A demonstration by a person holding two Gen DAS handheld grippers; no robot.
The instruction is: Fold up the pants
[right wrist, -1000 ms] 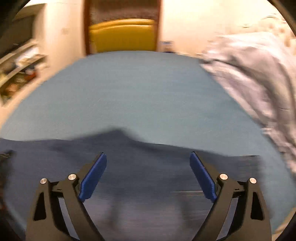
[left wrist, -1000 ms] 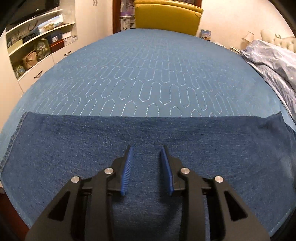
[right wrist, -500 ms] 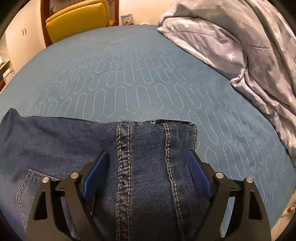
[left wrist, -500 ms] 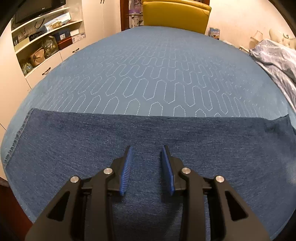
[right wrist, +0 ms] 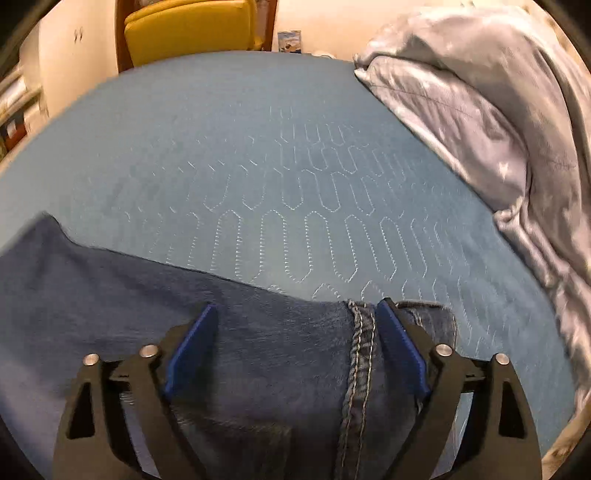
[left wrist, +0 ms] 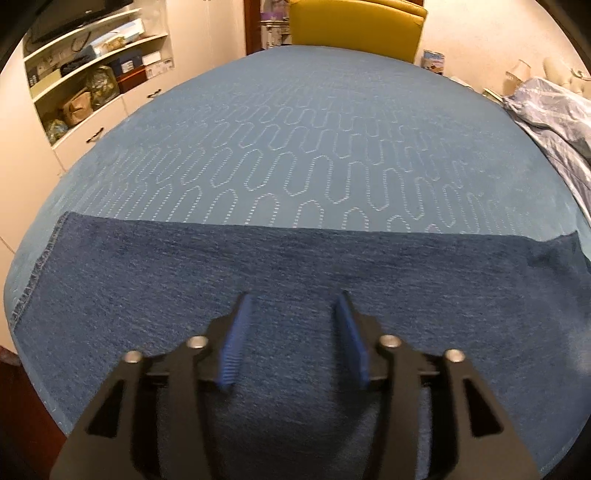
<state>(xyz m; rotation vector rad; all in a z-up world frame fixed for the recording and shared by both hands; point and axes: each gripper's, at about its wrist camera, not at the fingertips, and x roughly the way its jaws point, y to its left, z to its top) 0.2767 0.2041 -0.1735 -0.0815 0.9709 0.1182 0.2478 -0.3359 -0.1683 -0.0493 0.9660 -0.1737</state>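
Dark blue denim pants (left wrist: 295,273) lie flat across the near part of a blue quilted bed (left wrist: 314,147), folded lengthwise, hem edge at the left. My left gripper (left wrist: 293,306) hovers over the middle of the leg, open and empty. In the right wrist view the pants (right wrist: 184,295) show their stitched seam and waist end (right wrist: 424,314). My right gripper (right wrist: 295,314) is wide open just above that end, holding nothing.
A grey star-print duvet (right wrist: 498,129) is piled at the bed's right side. A yellow chair (left wrist: 354,26) stands beyond the far edge. White shelves with bags and boxes (left wrist: 85,85) line the left wall. The bed's near edge is just below the pants.
My left gripper has opened wider over the leg. My right gripper has shifted left, so the seam now lies by its right finger instead of the middle.
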